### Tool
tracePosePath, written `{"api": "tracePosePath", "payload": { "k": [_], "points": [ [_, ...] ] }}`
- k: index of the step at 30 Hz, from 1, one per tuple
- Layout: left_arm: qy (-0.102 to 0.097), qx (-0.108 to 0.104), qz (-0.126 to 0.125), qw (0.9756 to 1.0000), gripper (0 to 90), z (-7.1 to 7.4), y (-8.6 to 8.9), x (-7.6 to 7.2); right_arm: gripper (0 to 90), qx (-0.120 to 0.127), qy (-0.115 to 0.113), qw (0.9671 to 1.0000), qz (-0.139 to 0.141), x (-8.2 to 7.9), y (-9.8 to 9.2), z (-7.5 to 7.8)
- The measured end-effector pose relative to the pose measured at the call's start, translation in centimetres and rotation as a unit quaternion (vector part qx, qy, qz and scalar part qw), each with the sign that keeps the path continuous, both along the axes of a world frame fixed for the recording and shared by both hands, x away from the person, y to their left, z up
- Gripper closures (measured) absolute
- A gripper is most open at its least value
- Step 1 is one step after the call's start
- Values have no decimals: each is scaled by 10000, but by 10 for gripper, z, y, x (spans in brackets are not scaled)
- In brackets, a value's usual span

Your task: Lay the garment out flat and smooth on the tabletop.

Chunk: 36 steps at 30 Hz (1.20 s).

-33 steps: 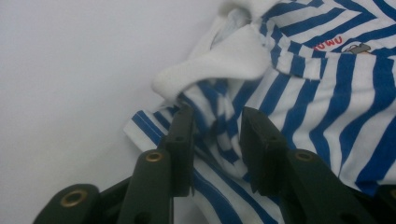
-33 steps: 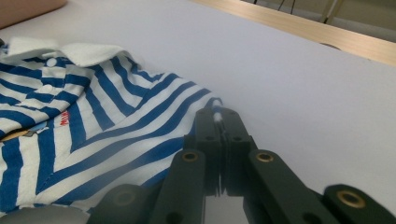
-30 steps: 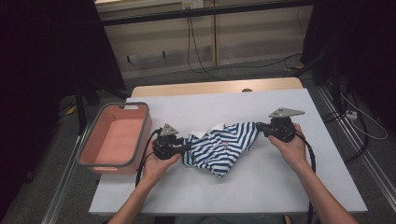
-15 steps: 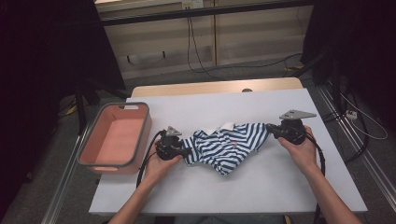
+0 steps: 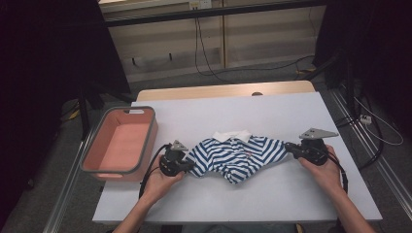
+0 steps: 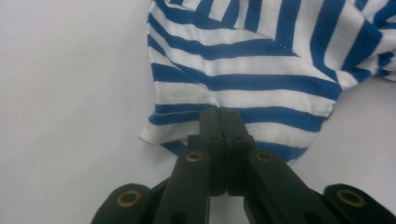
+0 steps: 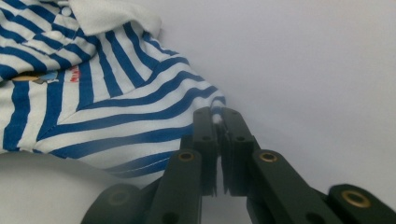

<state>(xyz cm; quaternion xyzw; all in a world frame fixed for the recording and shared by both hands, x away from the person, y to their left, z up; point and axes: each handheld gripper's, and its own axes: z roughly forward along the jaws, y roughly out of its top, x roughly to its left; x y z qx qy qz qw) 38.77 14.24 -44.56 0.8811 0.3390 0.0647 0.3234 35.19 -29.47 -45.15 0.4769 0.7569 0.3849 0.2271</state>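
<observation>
On the table [image 5: 252, 116], shirt [image 5: 238, 158] is pinched by both clamped grippers [image 5: 187, 166] [image 5: 290, 147], left jaws just closed; should be pulled evenly taut.

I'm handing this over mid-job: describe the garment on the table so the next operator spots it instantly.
Start at the white table with the pink plastic bin at its left edge. Just right of that bin, stretched between the left gripper and the right gripper, lies the small blue-and-white striped polo shirt. It is the only fabric item there, with a plain white collar facing the far edge.
</observation>
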Motion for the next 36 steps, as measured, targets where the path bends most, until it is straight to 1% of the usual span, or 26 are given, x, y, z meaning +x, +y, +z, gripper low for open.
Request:
{"api": "tracePosePath", "payload": {
  "k": [3,5,6,7,8,9,10,11,12,13,14,15,16,17,18,19,20,22,23,24,25,26,29,30,31,36],
  "points": [
    [18,13,36,10000,896,1,5,-3,847,7,61,10000,28,-1,0,-1],
    [56,-78,66,9999,895,2,12,-6,811,2,49,10000,46,-1,2,-1],
    [24,-149,56,9999,883,1,17,-6,744,7,7,10000,71,0,5,0],
    [24,-149,56,9999,842,1,17,-6,744,7,7,10000,71,0,5,0],
    [-39,-143,173,9997,762,1,19,-5,628,-37,-15,10000,84,2,6,1],
    [-39,-143,173,9997,668,1,19,-5,628,-37,-15,10000,84,2,6,1],
    [-86,-166,217,9996,668,2,19,-3,559,-41,-13,10000,70,3,7,2],
    [-118,-237,256,9993,610,3,18,-2,505,-57,-30,10000,62,5,9,3],
    [-259,-256,188,9992,595,7,14,2,493,-27,-80,9999,130,8,12,6],
    [-259,-256,188,9992,574,7,14,2,493,-27,-80,9999,130,8,12,6],
    [-386,-305,155,9987,565,8,8,7,494,27,-113,9997,236,12,17,10],
    [-386,-305,155,9987,562,8,8,7,494,27,-113,9997,236,12,17,10],
    [-448,-334,113,9984,554,7,1,16,522,44,-168,9995,280,18,22,14],
    [-448,-334,113,9984,541,7,1,16,522,44,-168,9995,280,18,22,14],
    [-492,-305,145,9982,537,6,-5,28,561,80,-151,9994,310,27,27,15],
    [-492,-305,145,9982,538,6,-5,28,561,80,-151,9994,310,27,27,15],
    [-476,-332,199,9981,534,6,-8,35,591,68,-116,9994,310,32,30,15],
    [-472,-384,274,9978,507,5,-13,48,677,32,-54,9996,272,49,38,14],
    [-453,-425,327,9975,507,4,-16,53,677,32,-54,9996,272,49,38,14],
    [-419,-409,380,9976,504,2,-21,63,707,31,58,9995,300,60,45,12],
    [-419,-409,380,9976,511,2,-21,63,707,31,58,9995,300,60,45,12],
    [-346,-477,387,9975,534,-2,-25,69,730,59,141,9993,336,71,53,8],
    [-242,-580,404,9972,588,-6,-27,70,736,1,216,9990,387,76,62,0],
    [-238,-465,407,9978,624,-7,-27,69,737,-45,274,9987,427,78,66,-4],
    [-314,-369,302,9984,648,-6,-26,68,727,-184,434,9976,508,79,70,-12],
    [-276,-351,336,9984,686,-11,-19,65,689,-63,548,9967,593,79,70,-14]
  ]
}}
